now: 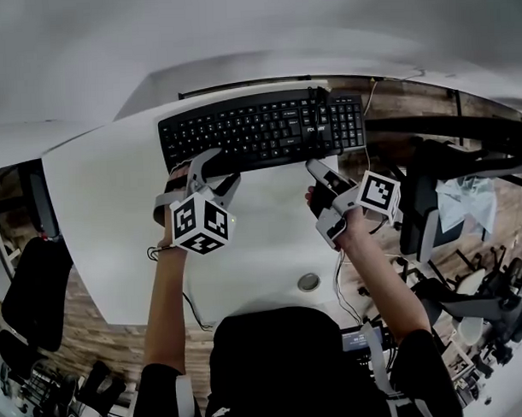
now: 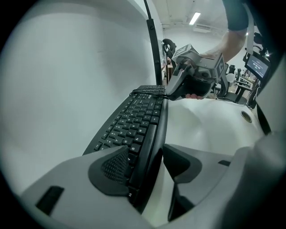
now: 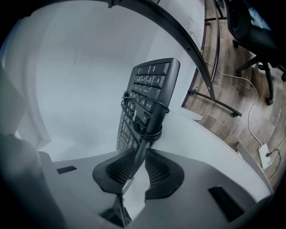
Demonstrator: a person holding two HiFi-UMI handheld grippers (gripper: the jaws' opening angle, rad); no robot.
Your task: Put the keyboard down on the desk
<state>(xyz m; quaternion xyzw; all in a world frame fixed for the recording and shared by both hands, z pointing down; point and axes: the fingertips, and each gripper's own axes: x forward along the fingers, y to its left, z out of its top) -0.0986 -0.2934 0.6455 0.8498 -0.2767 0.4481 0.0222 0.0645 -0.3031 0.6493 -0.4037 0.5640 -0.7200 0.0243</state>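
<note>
The black keyboard (image 1: 262, 131) lies on the white tabletop (image 1: 270, 237), near edge toward the person. The left hand-held gripper (image 2: 149, 163) gapes around that edge, one pad clear of it. The right hand-held gripper (image 3: 137, 167) pinches the edge.

Left gripper view: the near pad of the left gripper (image 2: 154, 162) is covering the closest keys of the black plastic keyboard (image 2: 134, 125), so contact there is not showing. Right gripper view: the keyboard's lower edge is disappearing between the pads of the right gripper (image 3: 139, 162). Head view: the person's dark-covered head (image 1: 287, 356) is blocking the near rim of the white desk (image 1: 107, 209). Key legends are showing too small to read. A small round grey fitting (image 1: 308, 281) is showing too small to identify.
</note>
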